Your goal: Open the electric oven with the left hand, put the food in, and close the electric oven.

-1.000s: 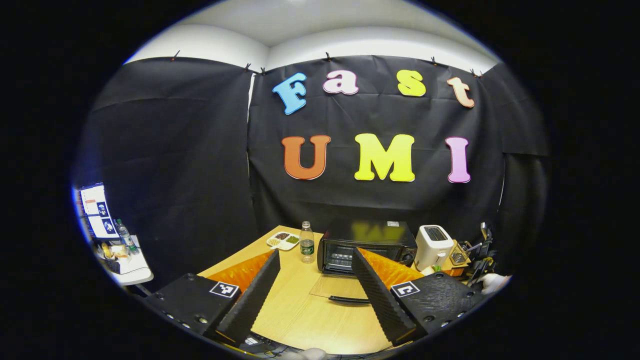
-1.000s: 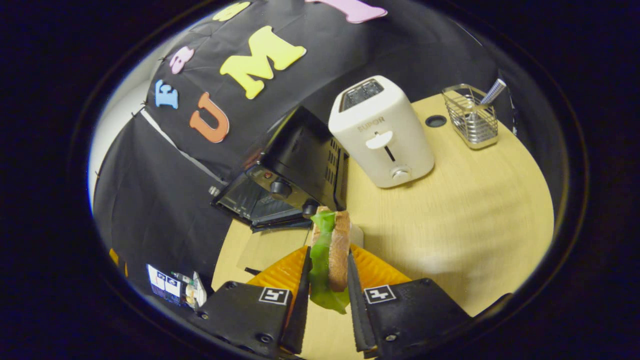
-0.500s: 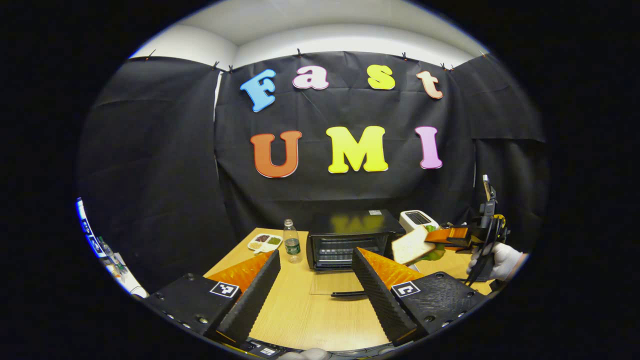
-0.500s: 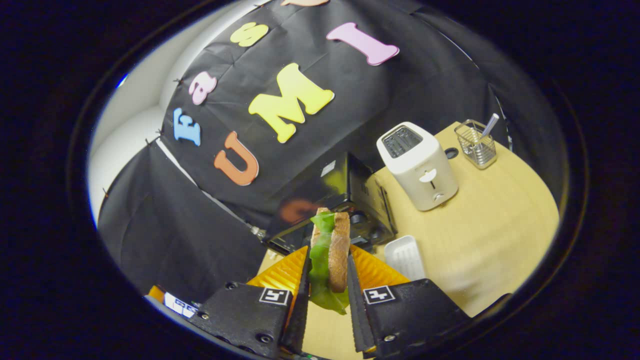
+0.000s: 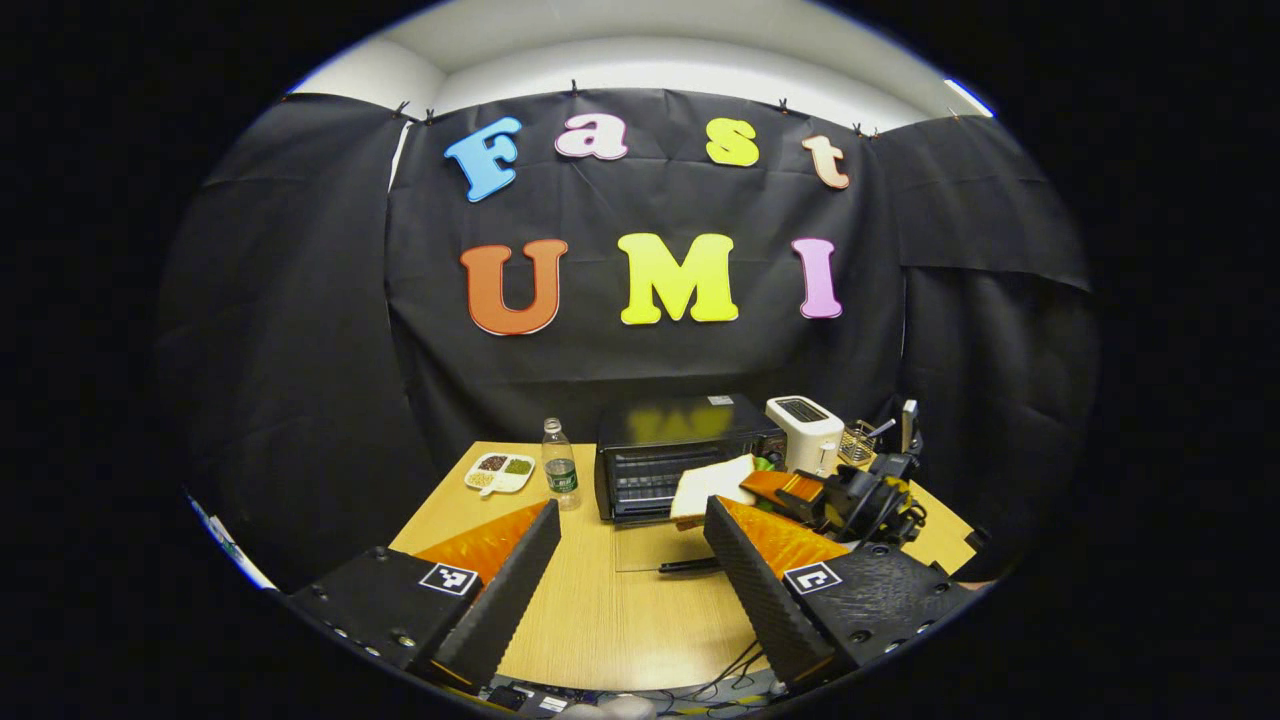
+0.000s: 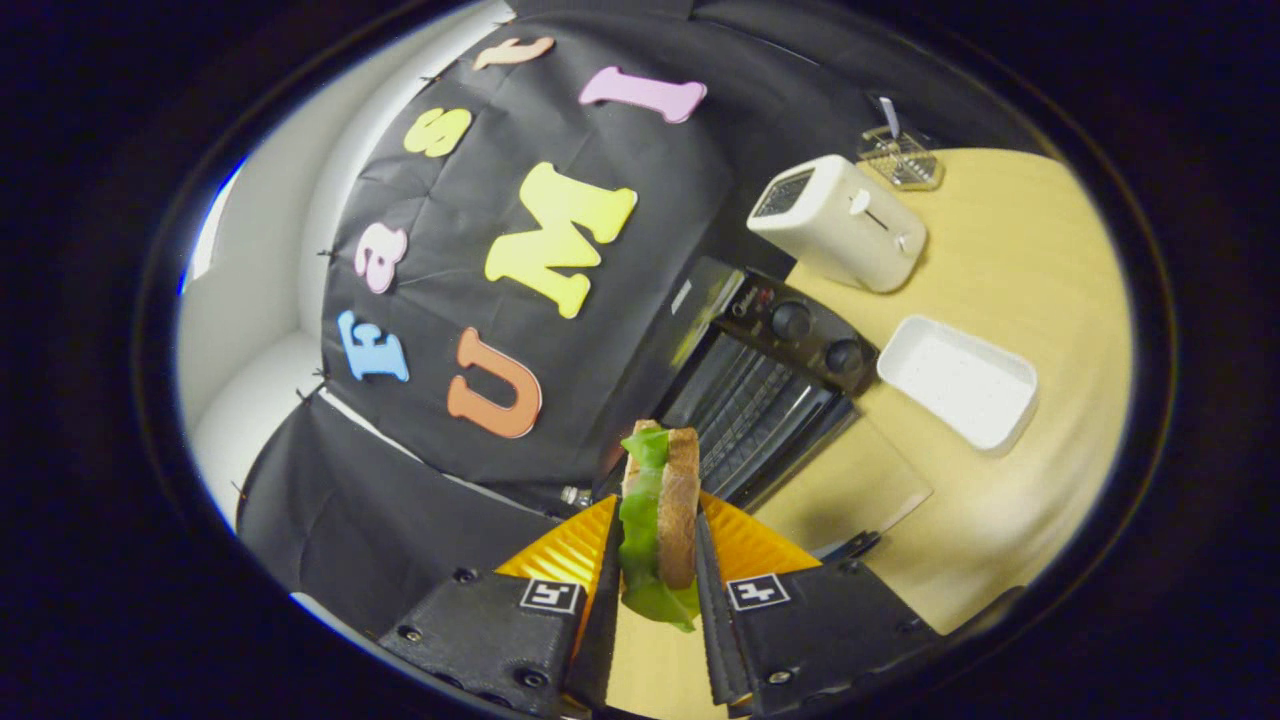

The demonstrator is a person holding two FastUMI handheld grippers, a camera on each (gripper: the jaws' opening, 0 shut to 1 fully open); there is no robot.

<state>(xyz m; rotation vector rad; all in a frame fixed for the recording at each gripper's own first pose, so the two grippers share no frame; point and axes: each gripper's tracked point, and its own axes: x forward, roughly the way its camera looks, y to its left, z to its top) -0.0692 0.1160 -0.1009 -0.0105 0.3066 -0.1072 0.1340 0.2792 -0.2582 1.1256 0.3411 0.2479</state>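
The black electric oven [image 5: 690, 452] stands at the back of the wooden table, its glass door [image 5: 655, 548] folded down flat on the tabletop. My left gripper [image 5: 632, 518] is open and holds nothing, hovering back from the door. My right gripper [image 6: 657, 512] is shut on a sandwich [image 6: 681, 480] of bread and green lettuce. In the left gripper view that sandwich [image 5: 712, 486] hangs just in front of the oven's open mouth, above the door, held from the right. In the right gripper view the oven [image 6: 765, 385] with its rack lies straight ahead.
A white toaster [image 5: 803, 430] and a wire basket [image 5: 860, 440] stand right of the oven. A white empty tray [image 6: 955, 380] lies in front of the toaster. A water bottle [image 5: 560, 468] and a divided snack plate [image 5: 500, 472] sit left of the oven.
My right gripper has carried the sandwich leftward from beside the toaster to the front of the open oven. My left gripper has drawn back slightly and stays open.
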